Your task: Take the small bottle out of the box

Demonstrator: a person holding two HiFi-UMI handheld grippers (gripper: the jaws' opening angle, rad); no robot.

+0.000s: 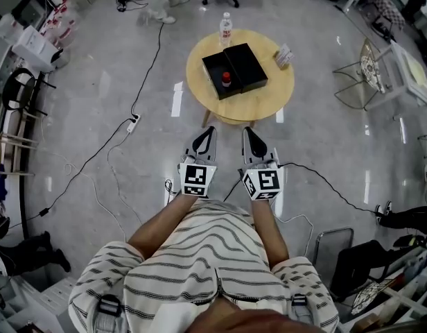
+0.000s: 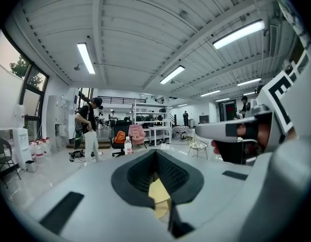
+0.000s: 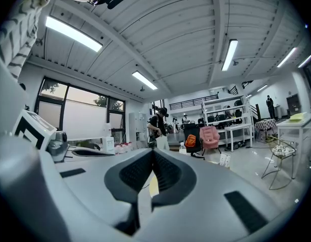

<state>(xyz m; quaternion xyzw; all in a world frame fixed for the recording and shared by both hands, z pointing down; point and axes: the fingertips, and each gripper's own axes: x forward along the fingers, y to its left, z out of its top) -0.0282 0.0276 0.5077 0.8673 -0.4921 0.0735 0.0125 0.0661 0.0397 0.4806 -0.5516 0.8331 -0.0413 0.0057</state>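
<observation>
Head view: a round wooden bench [image 1: 199, 82] is standing on a grey polished floor [image 1: 82, 116] crossed by loose cables [image 1: 97, 156]. An open black box [image 1: 245, 66] is lying at the bench centre, and the small bottle [image 1: 227, 80], red-capped, is sitting in the box's left half. A water bottle [image 1: 226, 28] is standing at the far rim. The left claw [image 1: 210, 130] and right claw [image 1: 247, 130] are hovering side by side, short of the bench's near edge, well apart from the box. Left gripper view: the jaws are pressing together, clenched on nothing. Strip lights [image 2: 86, 58] are running along a beamed white ceiling, and a person [image 2: 90, 127] is standing left of a pink chair [image 2: 137, 134]. Right gripper view: the jaws are likewise clenched and empty, and large windows [image 3: 80, 117] are lining the left wall.
</observation>
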